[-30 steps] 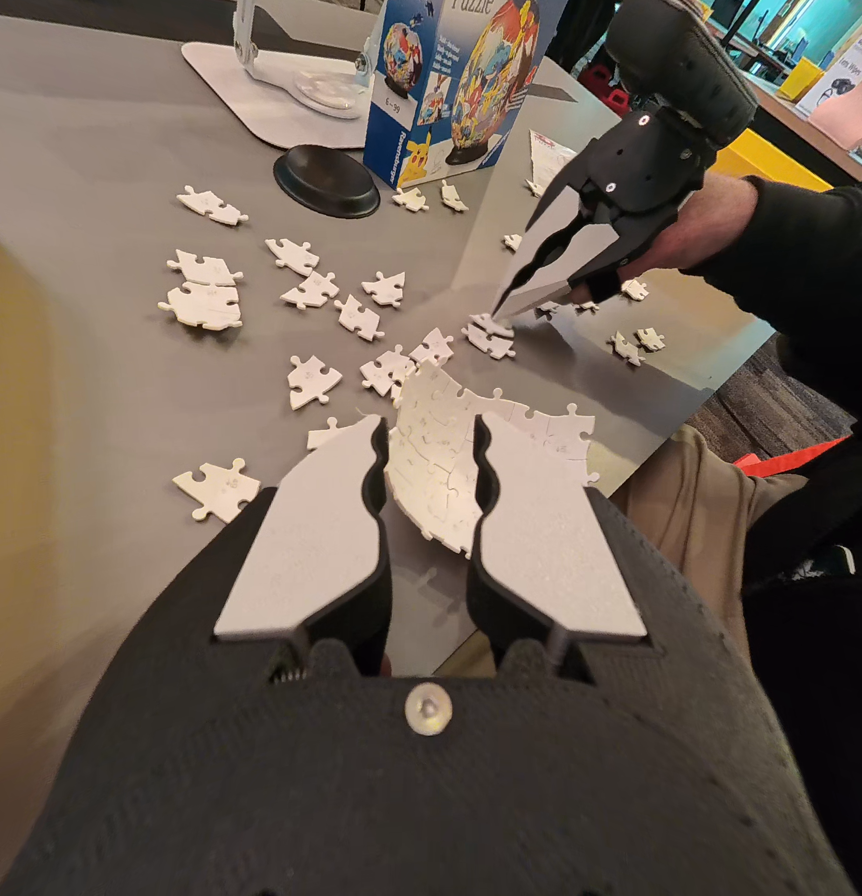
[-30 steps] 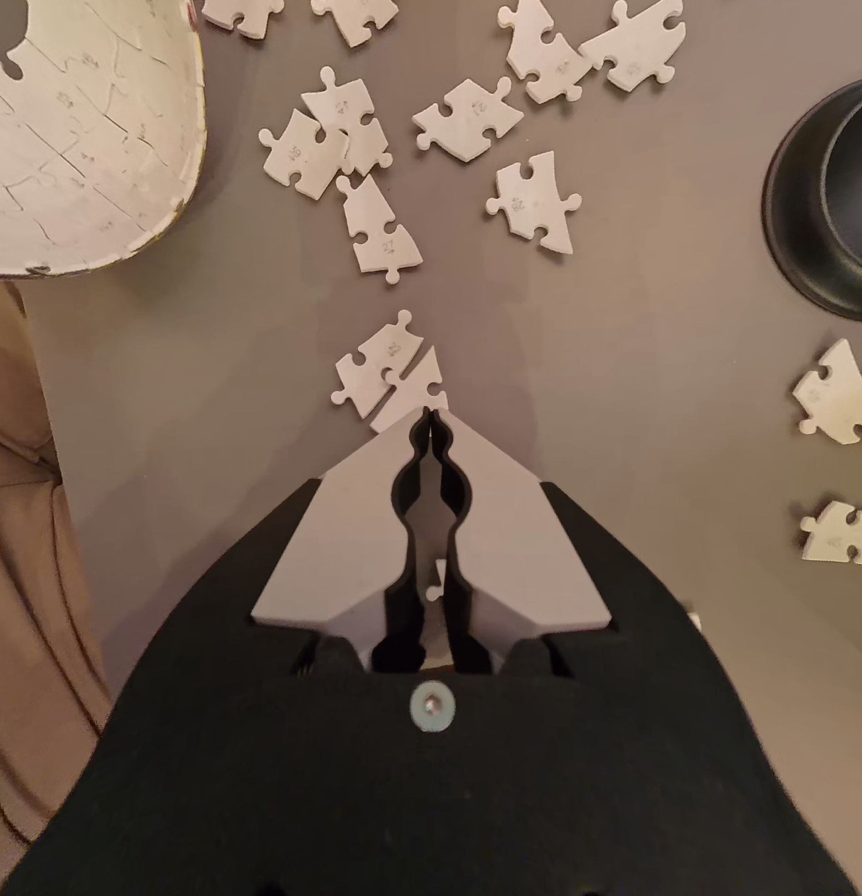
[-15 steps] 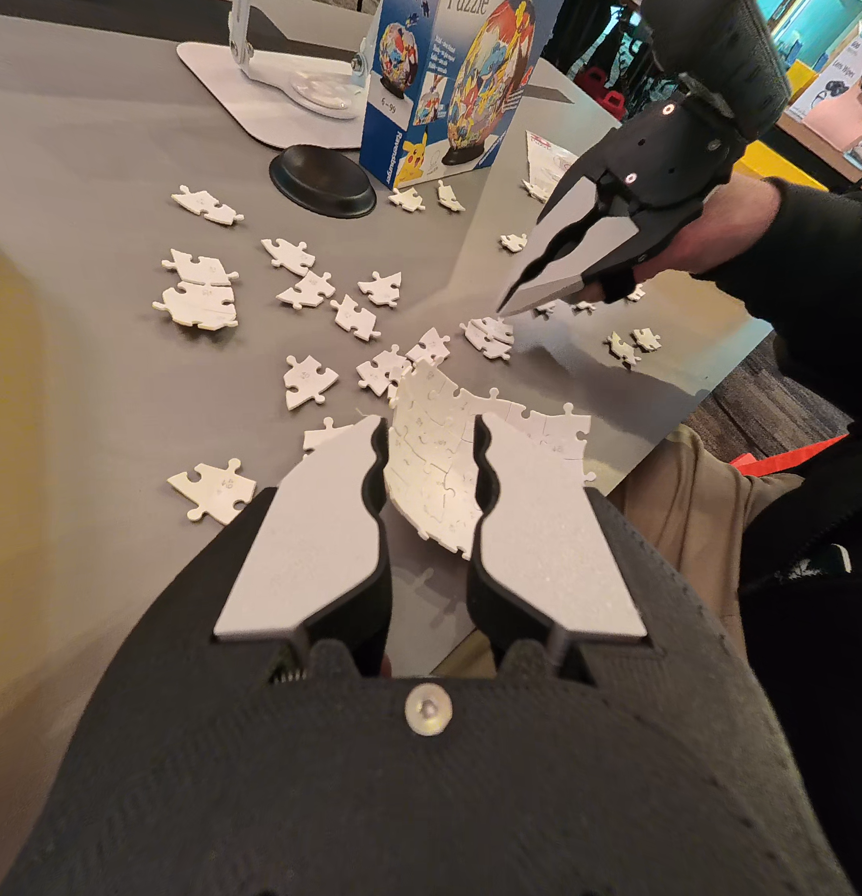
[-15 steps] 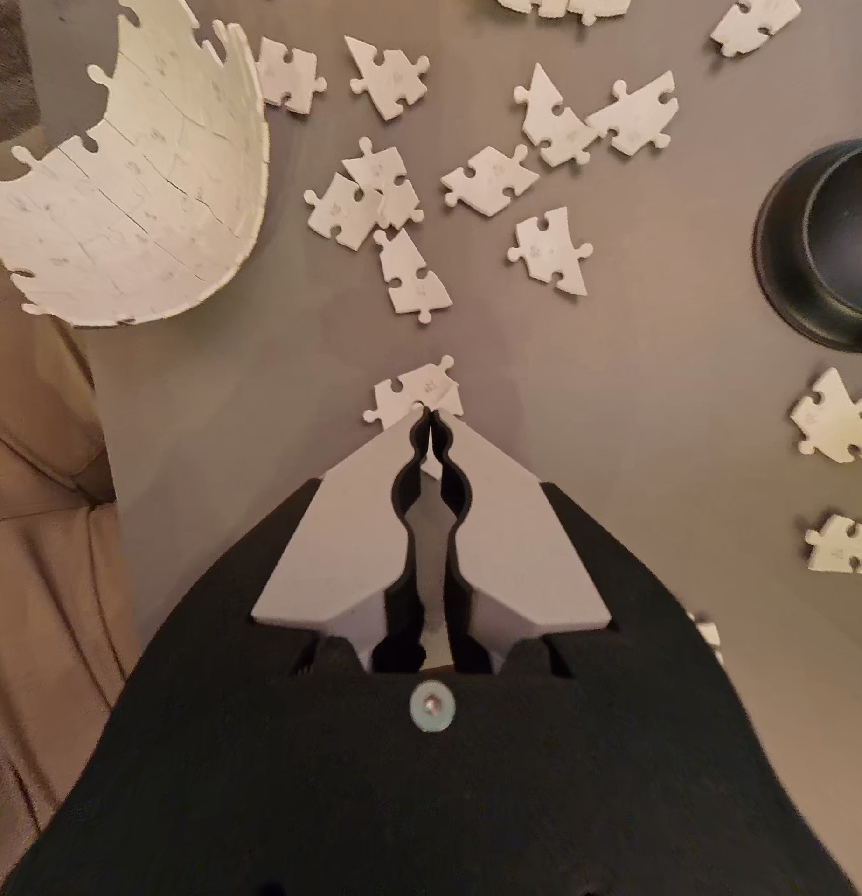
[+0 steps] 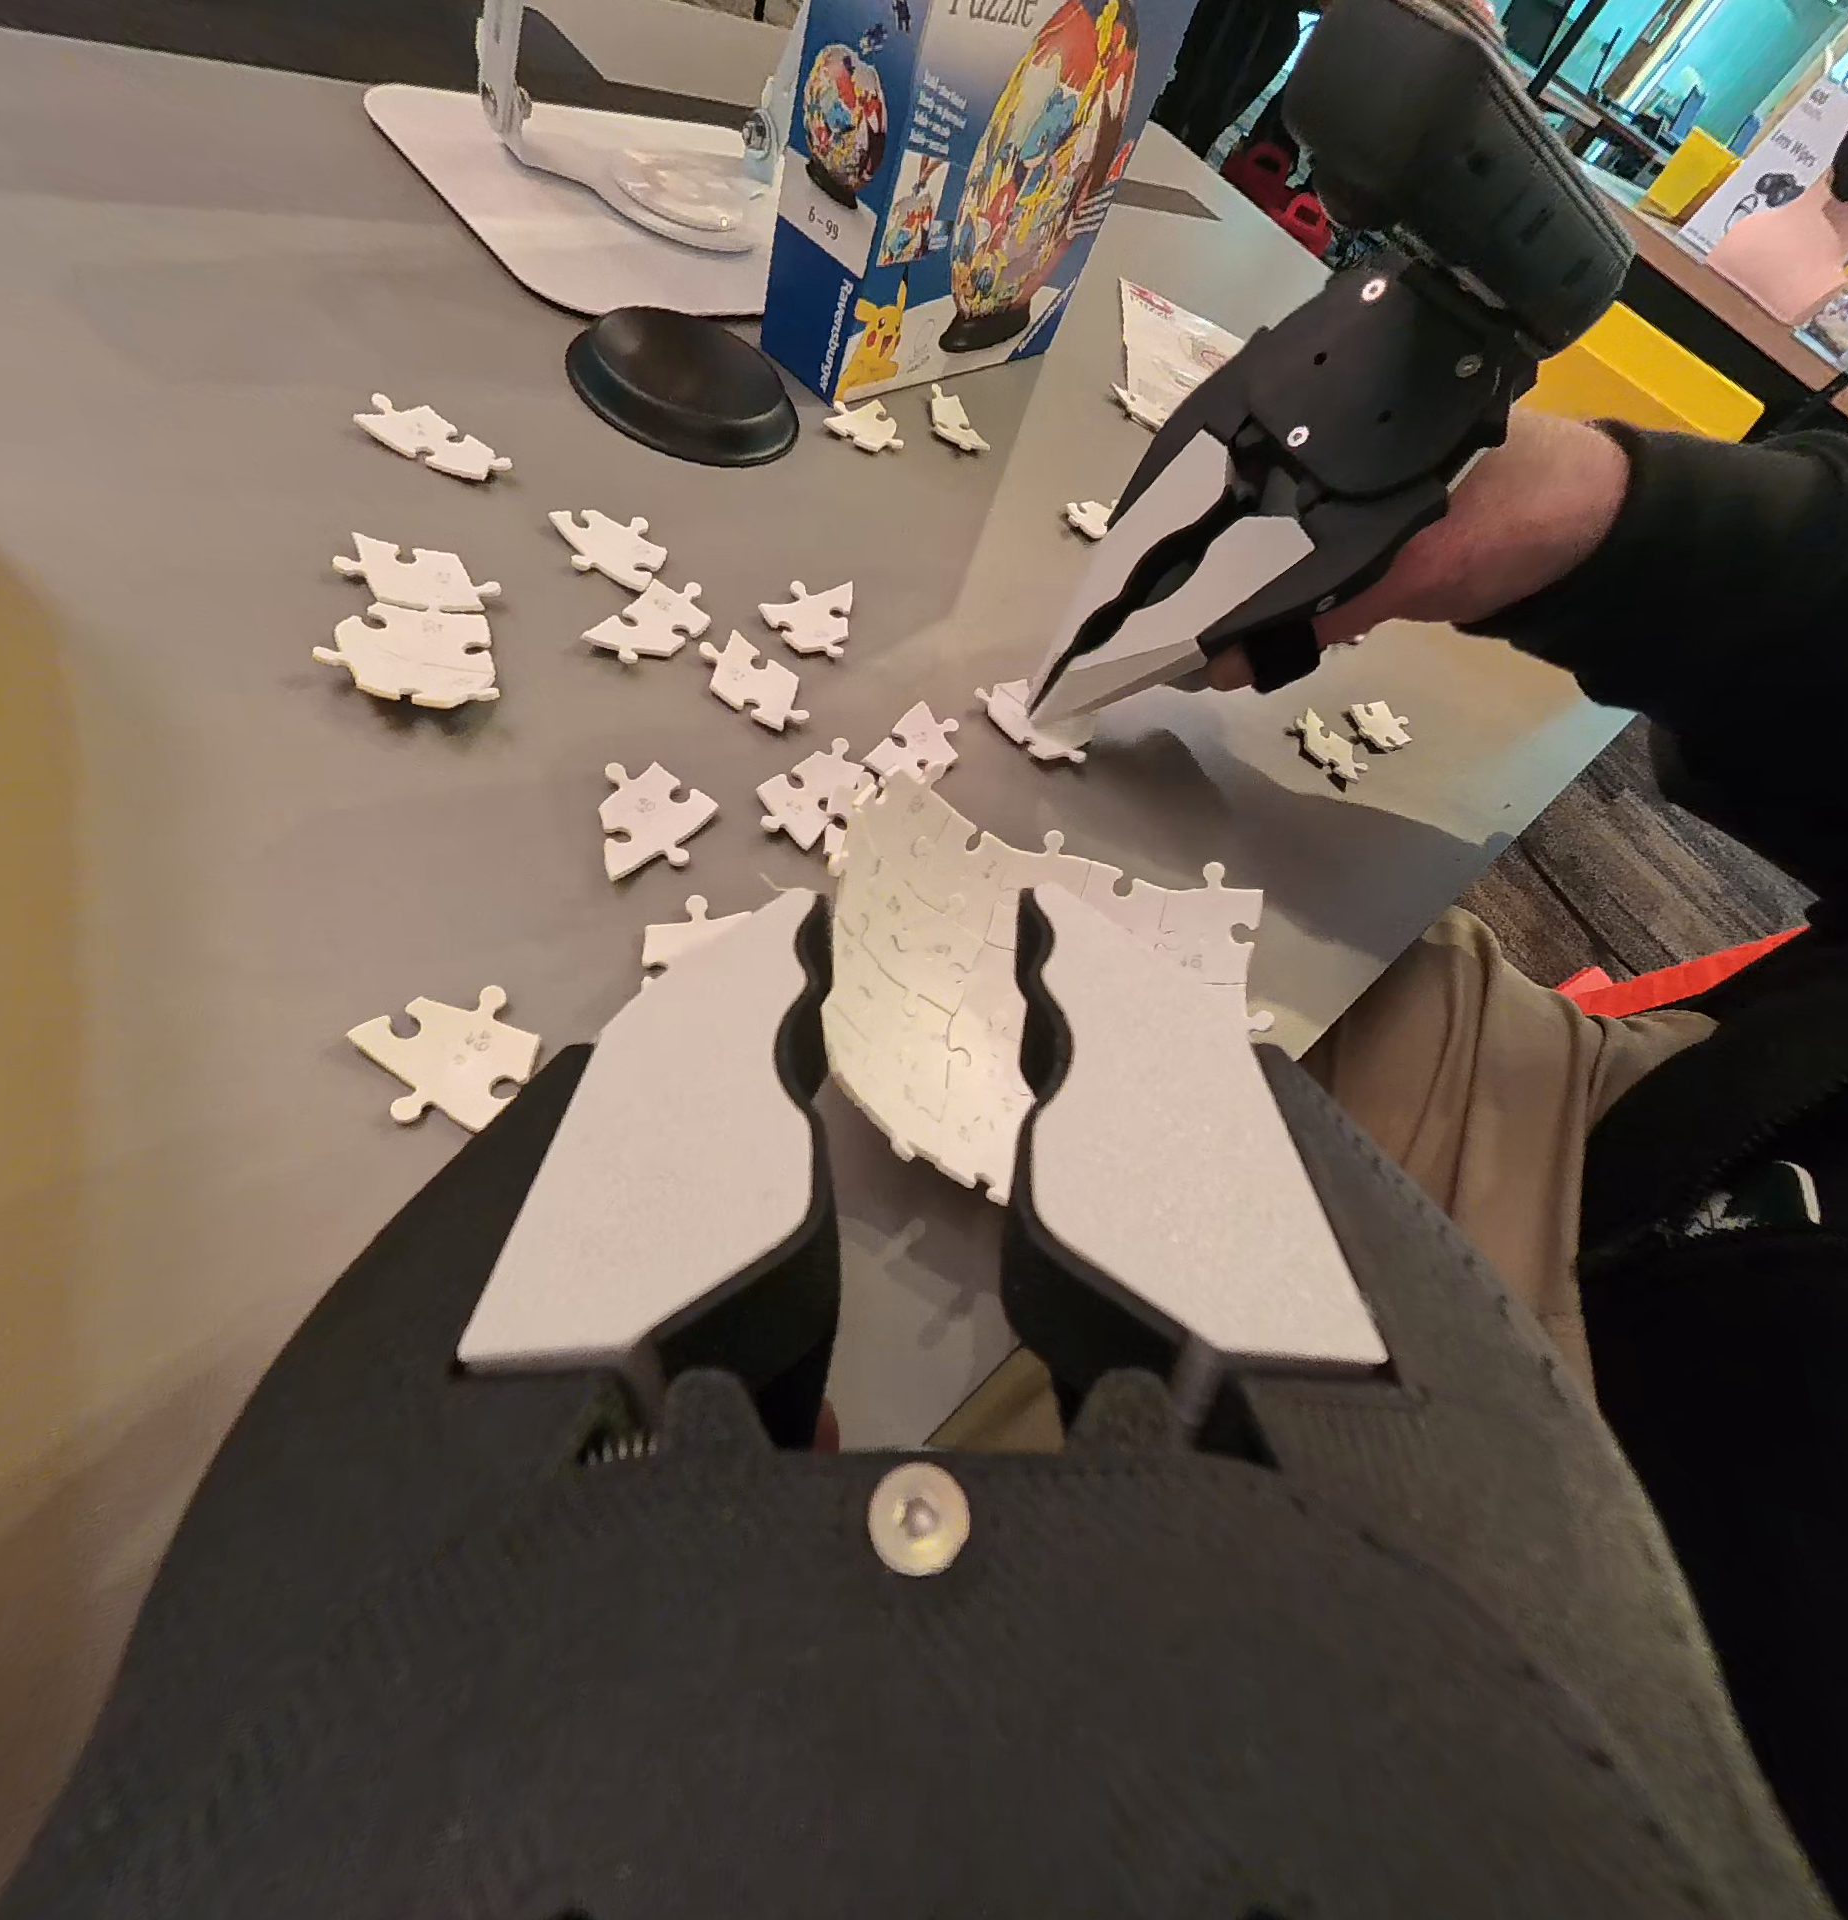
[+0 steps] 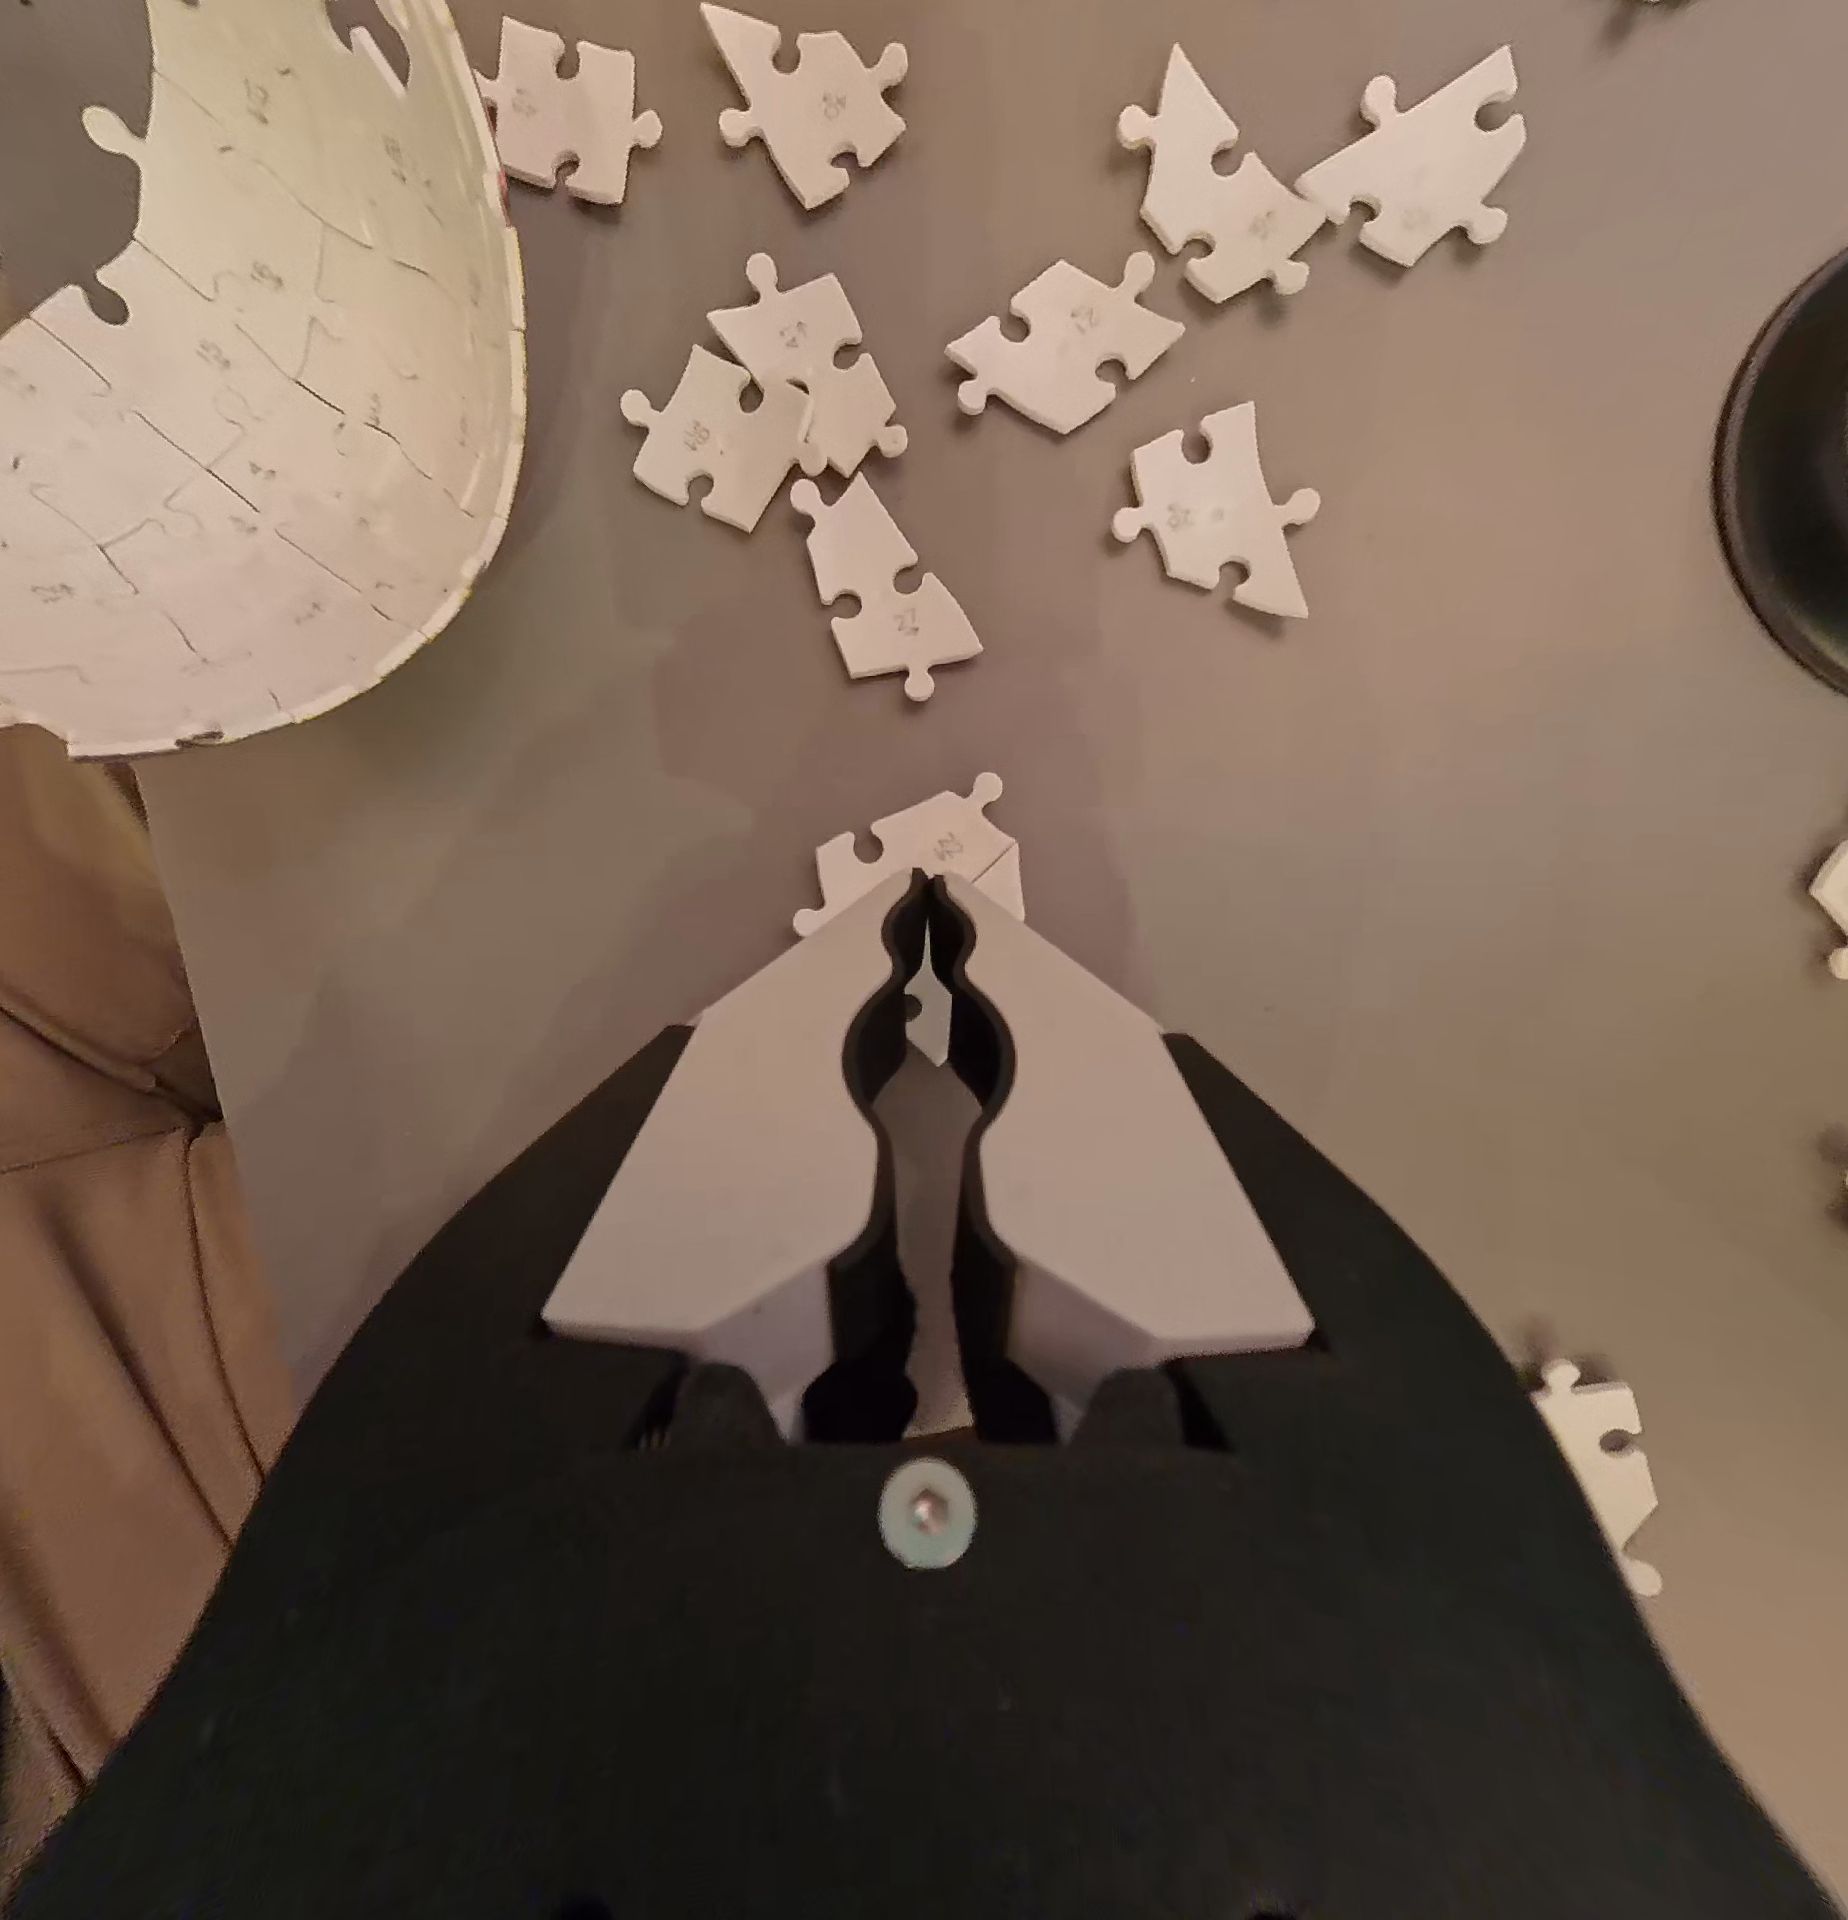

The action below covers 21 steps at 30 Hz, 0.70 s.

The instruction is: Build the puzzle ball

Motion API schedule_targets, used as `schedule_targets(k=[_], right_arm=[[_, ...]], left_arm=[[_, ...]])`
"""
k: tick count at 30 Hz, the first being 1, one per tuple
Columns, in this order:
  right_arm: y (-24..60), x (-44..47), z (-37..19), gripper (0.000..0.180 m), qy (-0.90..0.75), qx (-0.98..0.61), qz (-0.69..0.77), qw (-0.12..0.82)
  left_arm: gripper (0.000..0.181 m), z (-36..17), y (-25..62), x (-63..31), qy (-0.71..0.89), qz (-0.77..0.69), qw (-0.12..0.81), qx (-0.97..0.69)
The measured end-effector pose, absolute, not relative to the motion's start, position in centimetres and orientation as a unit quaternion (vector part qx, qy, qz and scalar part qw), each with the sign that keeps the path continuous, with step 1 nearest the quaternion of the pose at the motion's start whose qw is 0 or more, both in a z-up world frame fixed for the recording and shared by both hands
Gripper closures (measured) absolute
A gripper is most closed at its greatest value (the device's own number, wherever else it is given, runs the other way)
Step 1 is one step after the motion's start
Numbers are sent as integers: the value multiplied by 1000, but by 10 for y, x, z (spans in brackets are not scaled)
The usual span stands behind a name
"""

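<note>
A curved white shell of joined puzzle pieces (image 5: 930, 997) is clamped between the left gripper (image 5: 920, 925) jaws. The right gripper (image 6: 930, 883), tips pressed together, rests on a flat white loose piece (image 6: 941, 842).

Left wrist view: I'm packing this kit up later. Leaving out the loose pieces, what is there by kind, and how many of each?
Grippers: 2 (left gripper, right gripper)
Assembled shell: 1
Black stand: 1
Puzzle box: 1
Paper leaflet: 1
White holder: 1
Total: 7
</note>
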State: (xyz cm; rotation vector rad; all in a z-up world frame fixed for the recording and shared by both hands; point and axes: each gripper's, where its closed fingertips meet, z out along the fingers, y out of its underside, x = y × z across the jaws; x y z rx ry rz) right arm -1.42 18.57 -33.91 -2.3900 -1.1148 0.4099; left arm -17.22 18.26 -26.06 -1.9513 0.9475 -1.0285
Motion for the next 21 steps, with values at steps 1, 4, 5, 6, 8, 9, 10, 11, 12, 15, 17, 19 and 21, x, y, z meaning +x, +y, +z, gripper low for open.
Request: schedule_targets(k=[1, 4, 5, 6, 8, 9, 10, 11, 12, 15, 17, 19, 21], right_arm=[[186, -14, -339, 180, -404, -871, 148, 236], [186, -14, -339, 180, -390, -874, 155, 244], [186, -14, -339, 180, -391, -874, 152, 246], [186, -14, -339, 180, -396, -873, 142, 248], [186, -15, -339, 180, -400, -871, 136, 250], [186, -16, -338, 180, -394, -872, 146, 252], [186, -17, -335, 180, -383, -872, 161, 258], [188, -17, -330, 180, -375, -871, 173, 266], [190, -15, -324, 180, -371, -869, 177, 274], [195, -7, -316, 180, -371, -868, 168, 285], [198, -5, -311, 180, -367, -865, 172, 298], [199, -3, -307, 180, -364, -863, 177, 301], [202, 3, -305, 180, -358, -864, 175, 306]], left_arm=[[147, -261, 182, -172, 368, -400, 362, -758], [147, -260, 182, -172, 369, -400, 362, -757], [147, -260, 182, -172, 368, -400, 363, -756], [147, -259, 182, -172, 368, -401, 364, -756], [147, -259, 183, -173, 368, -400, 364, -756], [147, -259, 183, -173, 367, -400, 365, -756], [147, -258, 183, -174, 367, -399, 366, -756], [147, -258, 183, -175, 366, -399, 367, -757], [147, -258, 183, -176, 365, -398, 368, -757], [147, -258, 185, -179, 361, -396, 370, -759], [147, -258, 186, -180, 361, -394, 370, -760], [147, -260, 186, -180, 360, -393, 369, -762], [147, -263, 187, -182, 359, -387, 366, -766]])
